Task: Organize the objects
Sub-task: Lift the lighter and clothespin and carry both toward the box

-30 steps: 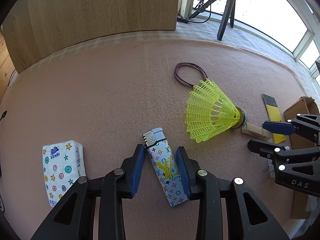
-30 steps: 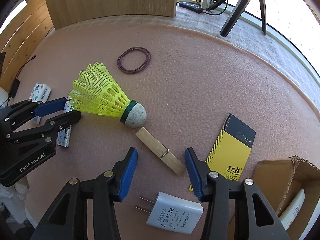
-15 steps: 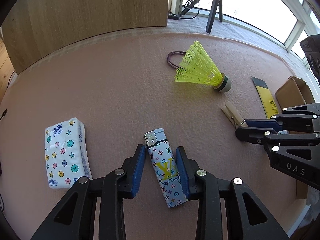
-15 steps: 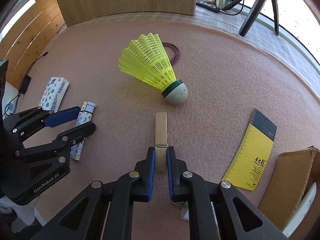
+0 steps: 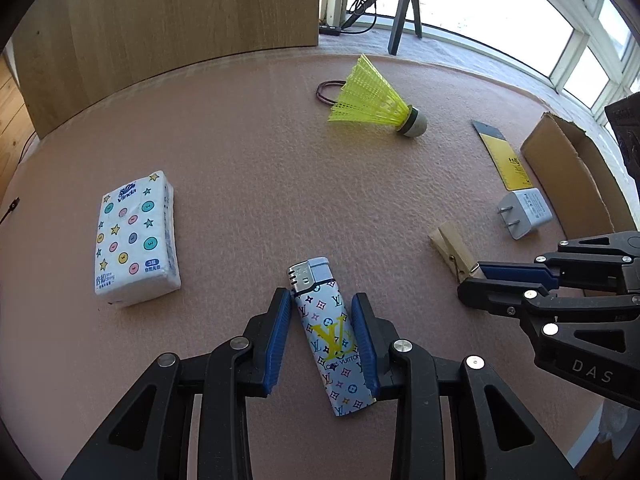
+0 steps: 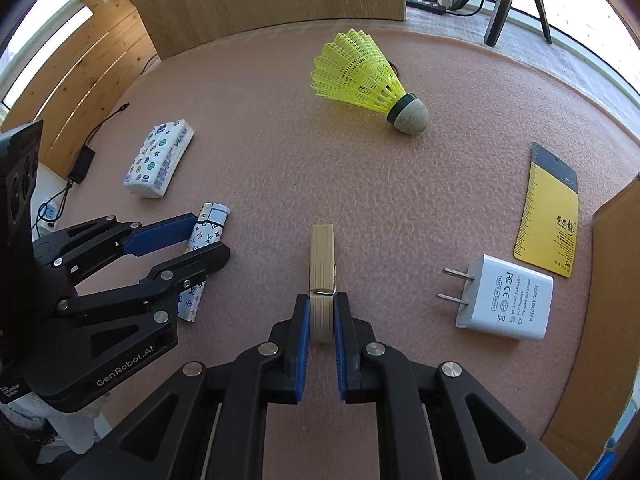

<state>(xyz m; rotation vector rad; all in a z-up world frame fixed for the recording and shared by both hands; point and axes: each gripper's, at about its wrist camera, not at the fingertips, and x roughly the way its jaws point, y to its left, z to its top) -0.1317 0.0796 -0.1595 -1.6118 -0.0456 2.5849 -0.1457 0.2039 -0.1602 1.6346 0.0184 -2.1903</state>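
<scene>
The middle of the pink mat [image 6: 260, 152] lies bare between the tissue pack [image 6: 160, 159] near its left edge and the shuttlecock [image 6: 366, 80] toward the far edge. Along the right edge, the charger [image 6: 506, 304], ruler [image 6: 550, 208] and cardboard box [image 6: 608, 280] crowd the passage.

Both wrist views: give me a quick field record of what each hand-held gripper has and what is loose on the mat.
left hand-held gripper: shut on lighter
right hand-held gripper: shut on clothespin
loose on mat: tissue pack, shuttlecock, hair tie, yellow ruler, charger
cardboard box: at the right edge, contents not visible
</scene>
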